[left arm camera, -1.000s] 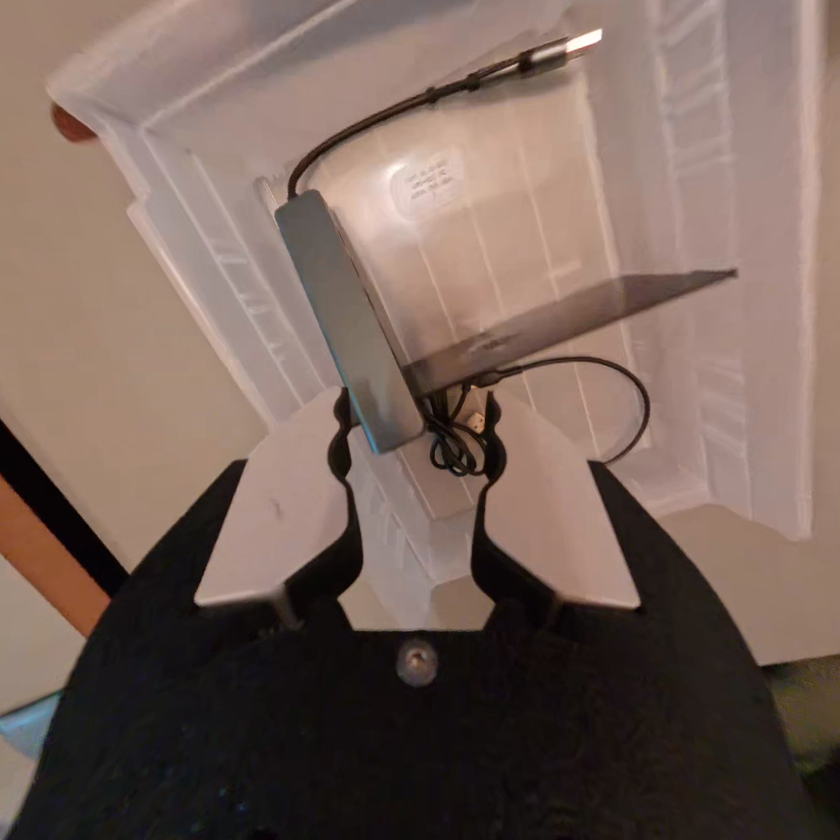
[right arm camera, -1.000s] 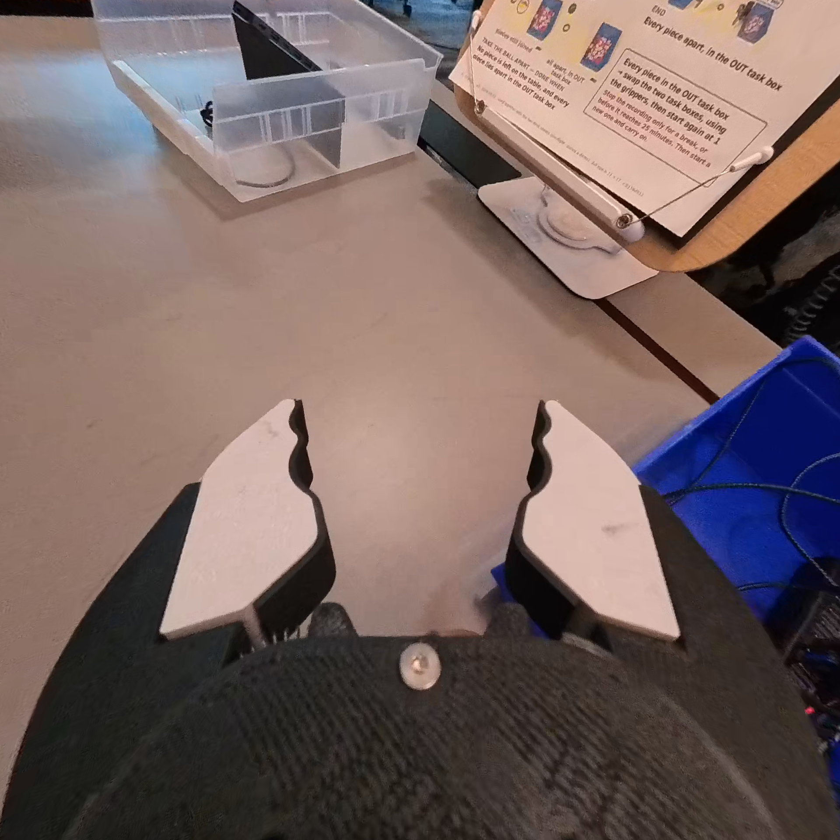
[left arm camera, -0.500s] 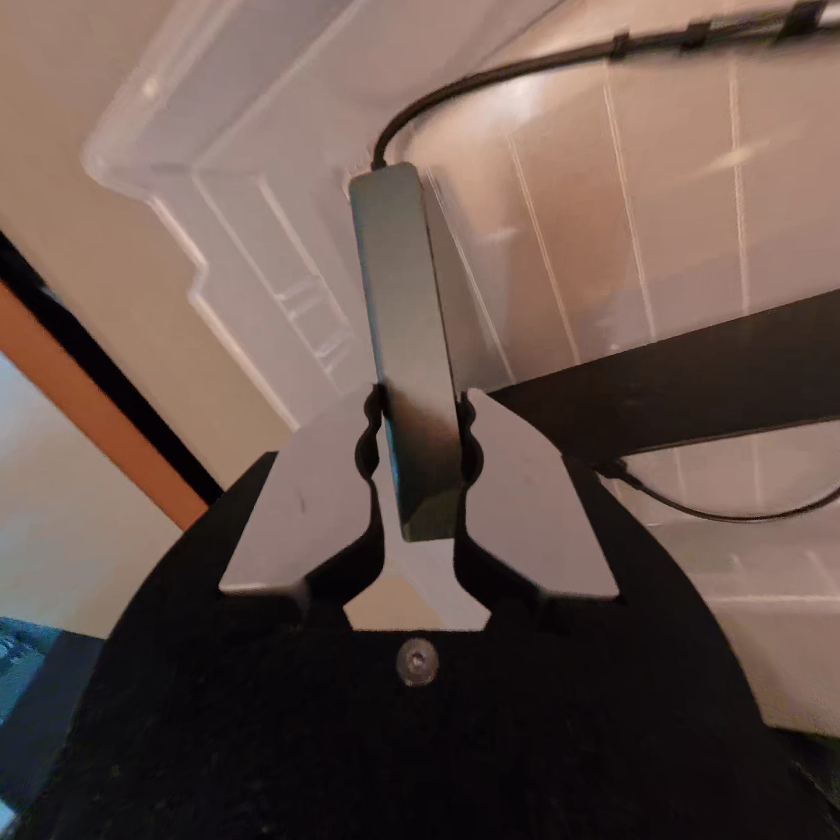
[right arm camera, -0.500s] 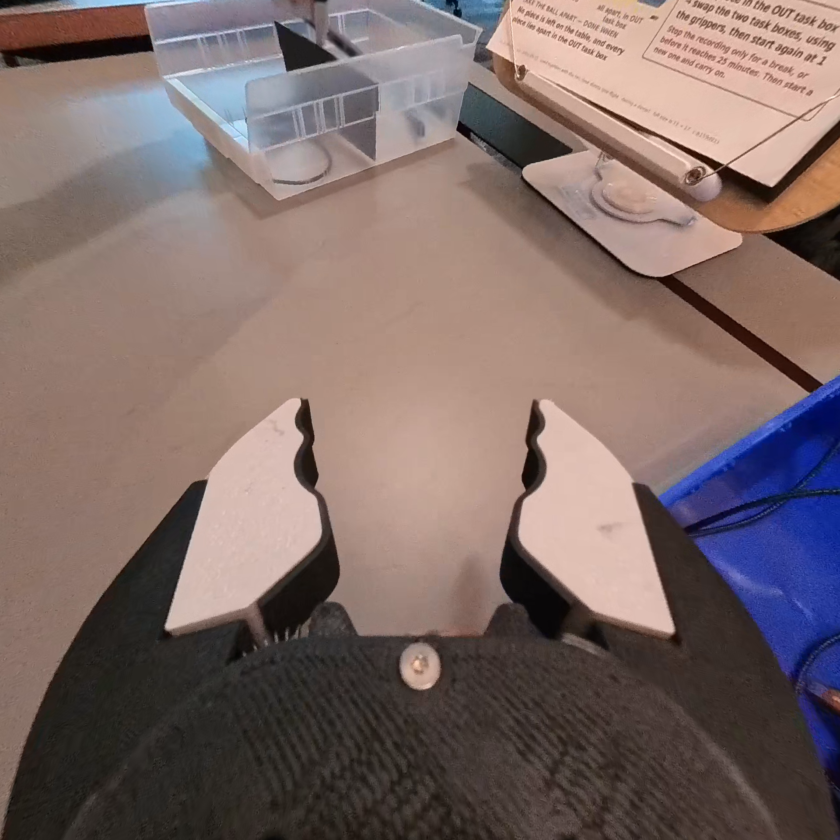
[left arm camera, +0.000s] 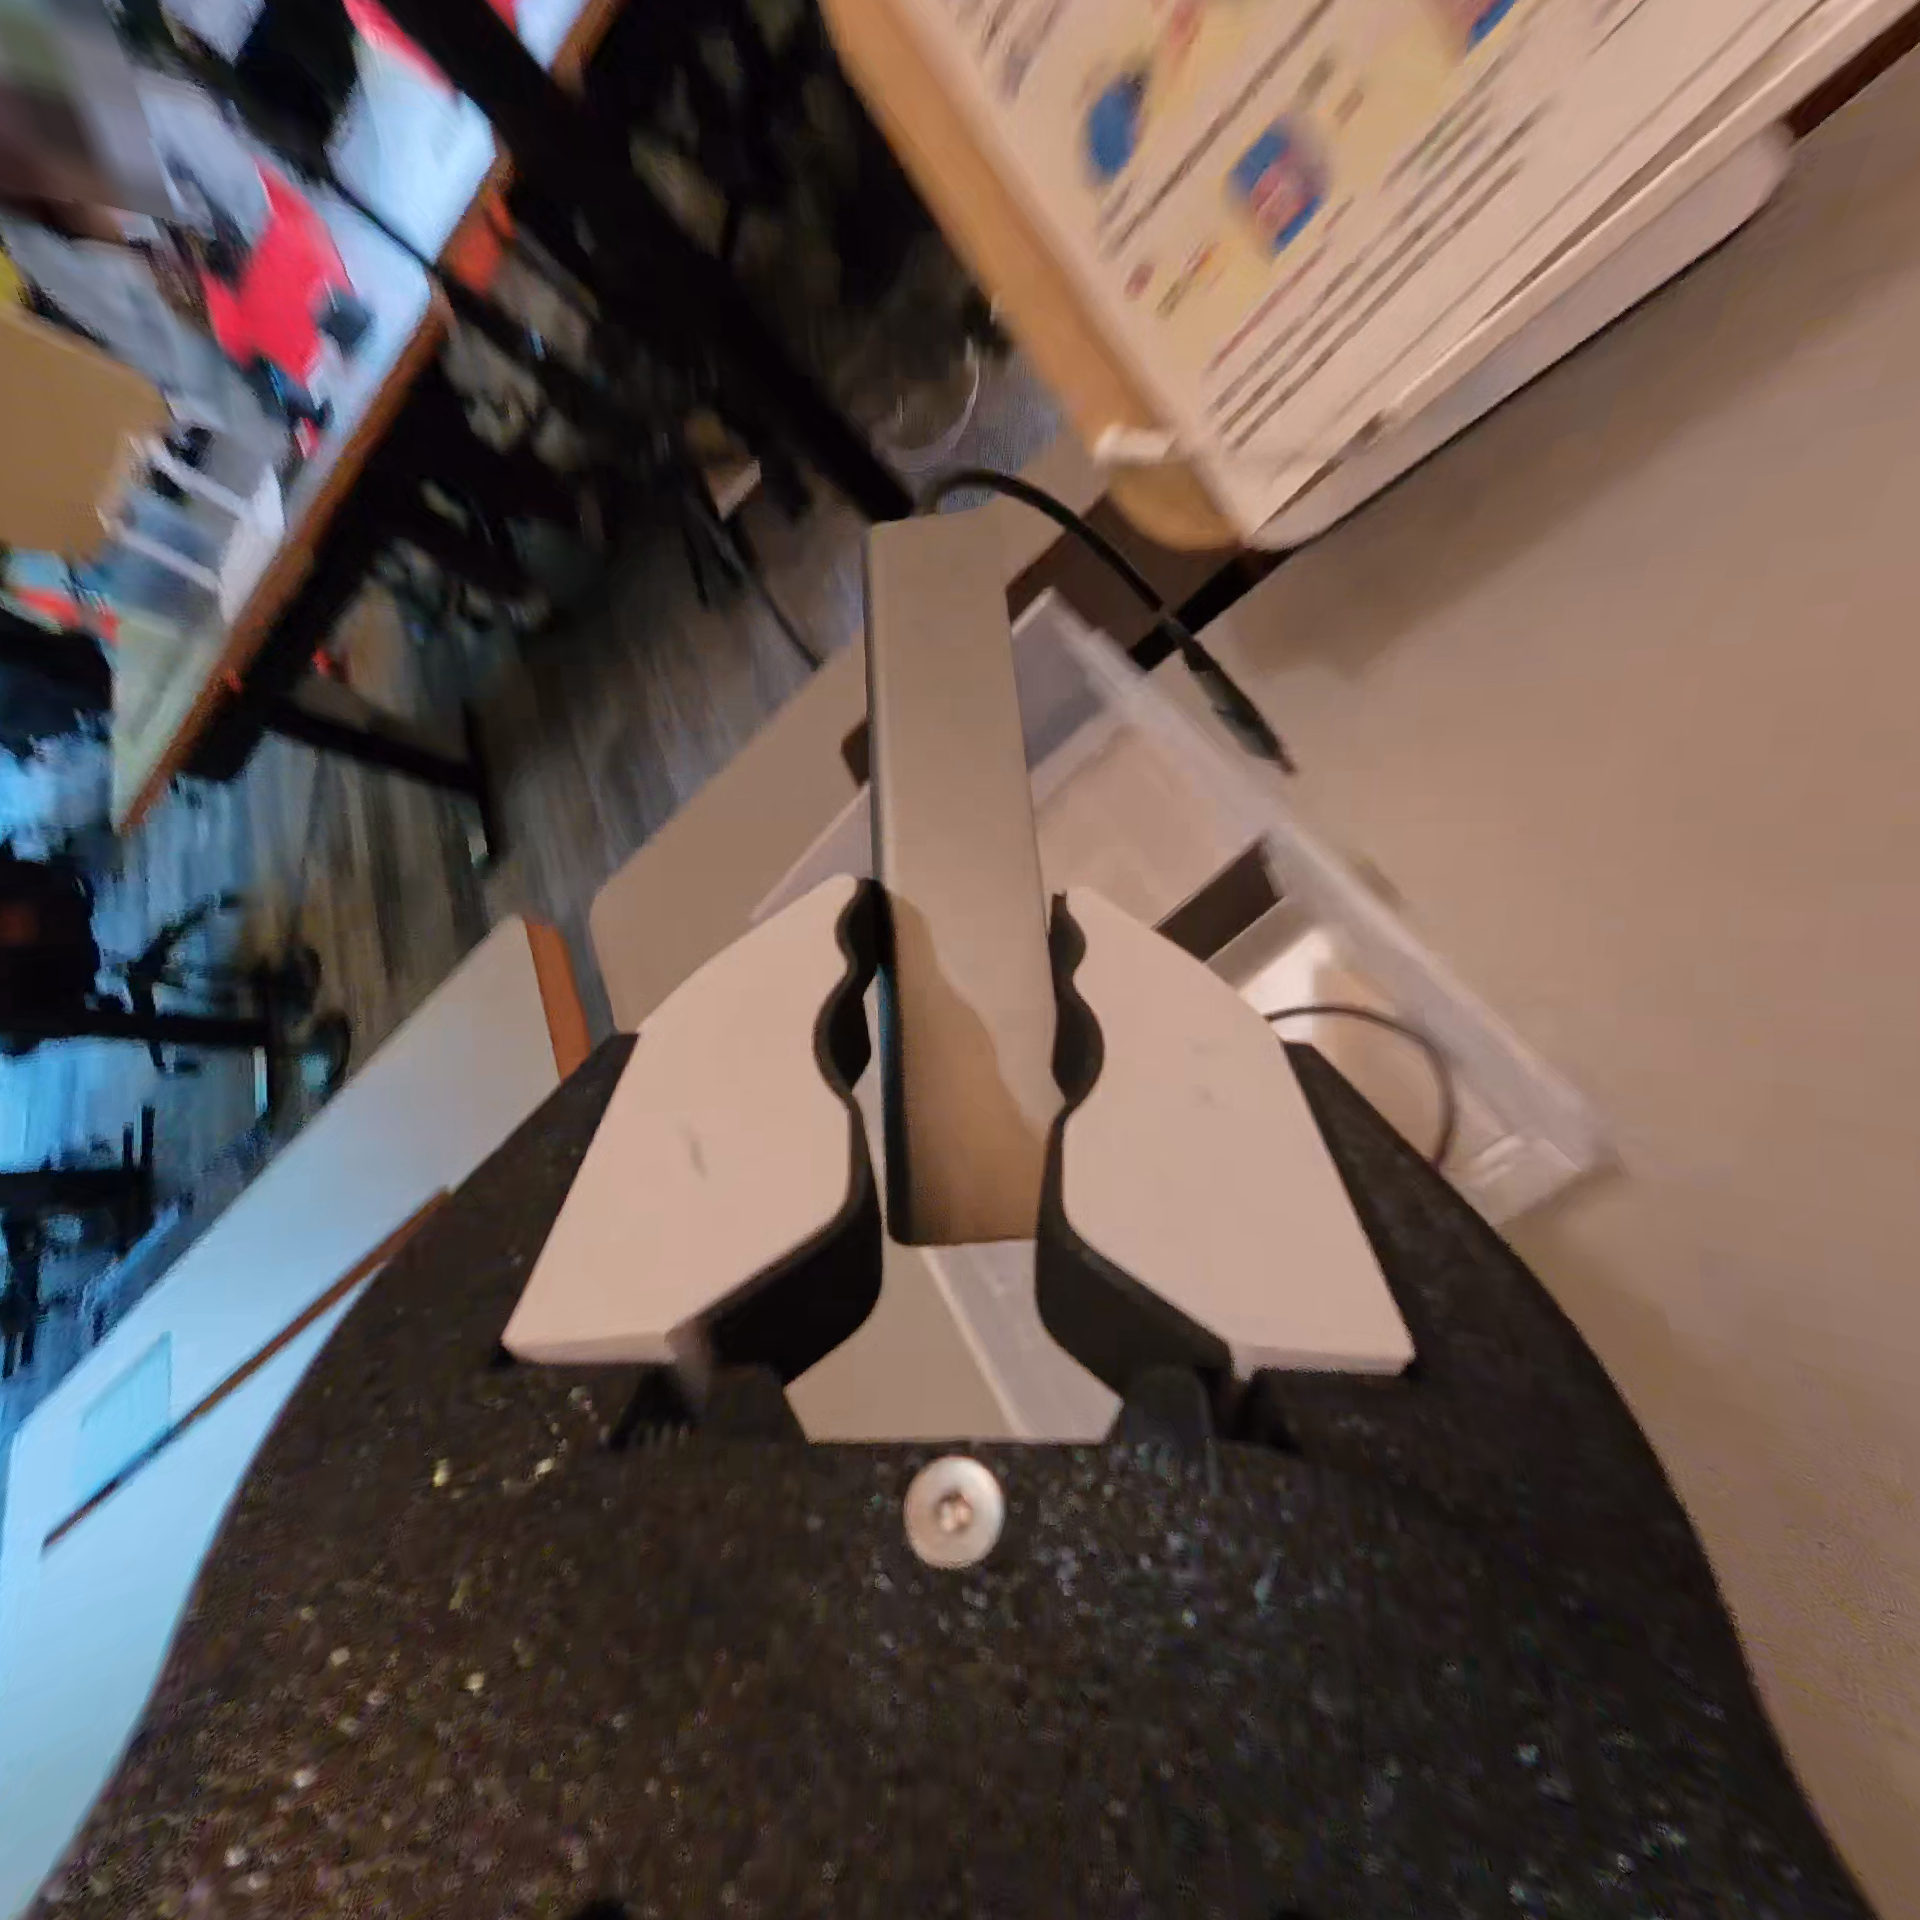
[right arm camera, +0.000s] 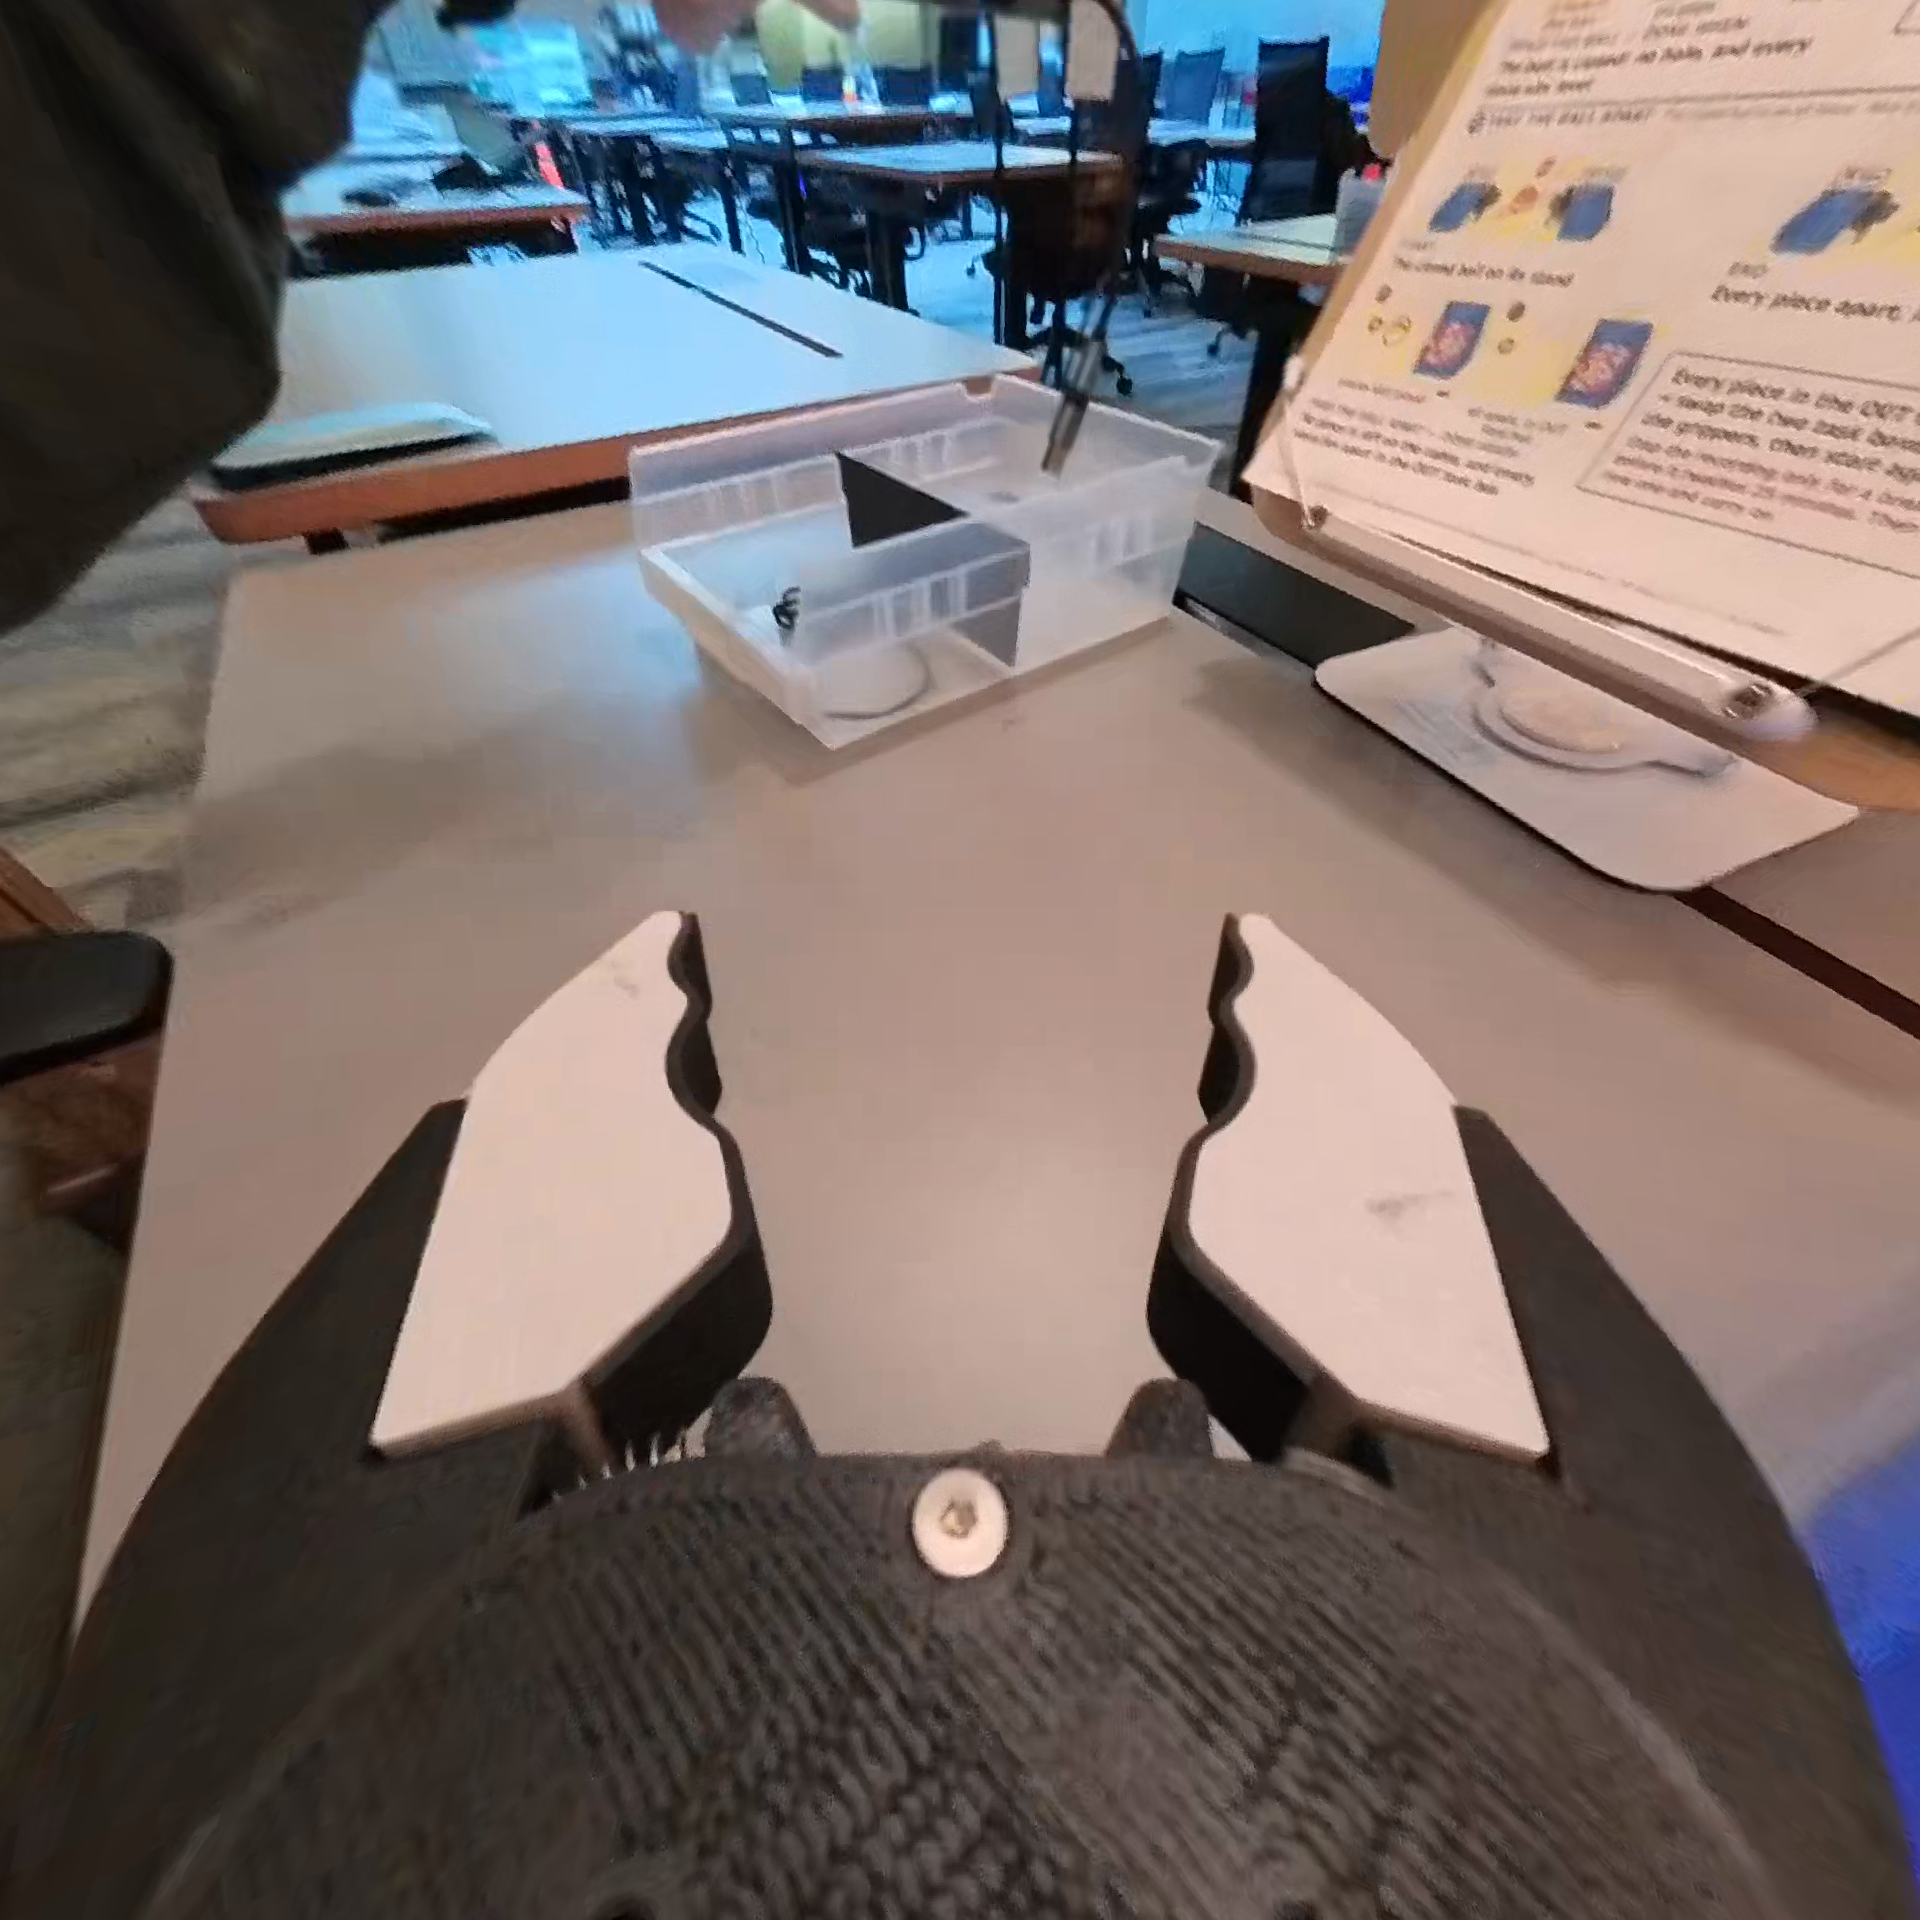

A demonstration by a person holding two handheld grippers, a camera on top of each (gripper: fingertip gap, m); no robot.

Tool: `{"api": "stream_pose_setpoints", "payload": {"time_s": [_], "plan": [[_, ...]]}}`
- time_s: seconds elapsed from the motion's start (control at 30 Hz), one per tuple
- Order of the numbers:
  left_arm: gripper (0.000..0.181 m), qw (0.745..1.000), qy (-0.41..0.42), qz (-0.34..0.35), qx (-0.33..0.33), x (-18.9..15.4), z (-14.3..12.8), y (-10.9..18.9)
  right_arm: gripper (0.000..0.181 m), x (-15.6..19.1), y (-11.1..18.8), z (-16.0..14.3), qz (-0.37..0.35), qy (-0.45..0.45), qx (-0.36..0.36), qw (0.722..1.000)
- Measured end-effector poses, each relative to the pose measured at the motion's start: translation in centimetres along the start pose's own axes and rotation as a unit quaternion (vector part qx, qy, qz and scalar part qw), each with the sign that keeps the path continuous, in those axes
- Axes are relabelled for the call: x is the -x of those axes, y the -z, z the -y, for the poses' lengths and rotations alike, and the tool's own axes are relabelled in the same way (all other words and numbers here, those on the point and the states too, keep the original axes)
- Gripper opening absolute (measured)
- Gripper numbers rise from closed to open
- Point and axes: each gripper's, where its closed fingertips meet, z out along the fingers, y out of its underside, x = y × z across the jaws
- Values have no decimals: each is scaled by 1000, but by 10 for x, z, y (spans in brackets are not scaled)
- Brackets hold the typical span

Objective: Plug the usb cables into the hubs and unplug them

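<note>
My left gripper (left arm camera: 961,940) is shut on a grey USB hub (left arm camera: 951,790) and holds it in the air above the clear plastic box (left arm camera: 1351,997). The hub's black cable (left arm camera: 1143,597) curves off its far end and its plug hangs free. In the right wrist view that plug (right arm camera: 1070,426) dangles over the clear box (right arm camera: 1101,540). A thin black cable (right arm camera: 787,611) lies coiled in the box's front compartment. My right gripper (right arm camera: 961,940) is open and empty, low over the beige table (right arm camera: 935,883), well short of the box.
An instruction sheet on a stand (right arm camera: 1621,416) rises at the right, its white base (right arm camera: 1558,748) on the table. A dark sleeve (right arm camera: 125,260) fills the upper left. Other tables and chairs (right arm camera: 831,187) stand behind. A blue blur (right arm camera: 1860,1538) shows at the right edge.
My left gripper closed on the hub inside the box, lifted it out and tilted up toward the room. My right gripper pulled back and tilted up, staying open.
</note>
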Motion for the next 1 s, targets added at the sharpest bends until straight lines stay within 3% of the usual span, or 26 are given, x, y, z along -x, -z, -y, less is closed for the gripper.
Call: {"api": "stream_pose_setpoints", "payload": {"time_s": [0.03, 0.13, 0.23, 0.4, 0.5, 0.63, 0.77, 0.83, 0.9, 1.0], "plan": [[31, 999, -4, -6, -32, -15, 11, 16, 92, 8, -5, 5, 10, -1, -14, 1000], [30, 988, 11, -69, -136, -74, 39, 55, 92, 33, -18, 16, 40, -24, -46, 998], [31, 953, 59, -192, -229, -151, 59, 85, 90, 55, -27, 31, 74, -54, -97, 991], [31, 849, 154, -376, -337, -260, 70, 119, 87, 58, -18, 55, 89, -101, -197, 971], [30, 786, 208, -439, -382, -300, 69, 127, 79, 53, -2, 71, 101, -127, -260, 952], [30, 724, 248, -488, -419, -329, 64, 133, 70, 42, 11, 79, 87, -142, -294, 941], [30, 732, 232, -489, -413, -339, 56, 130, 49, 46, 19, 77, 138, -138, -292, 936], [30, 746, 218, -479, -407, -342, 54, 127, 50, 52, 15, 71, 163, -139, -269, 939], [30, 757, 203, -474, -402, -347, 54, 126, 38, 58, 13, 70, 180, -137, -270, 936], [30, 756, 190, -467, -417, -349, 55, 127, 34, 62, 17, 74, 202, -139, -284, 927]]}}
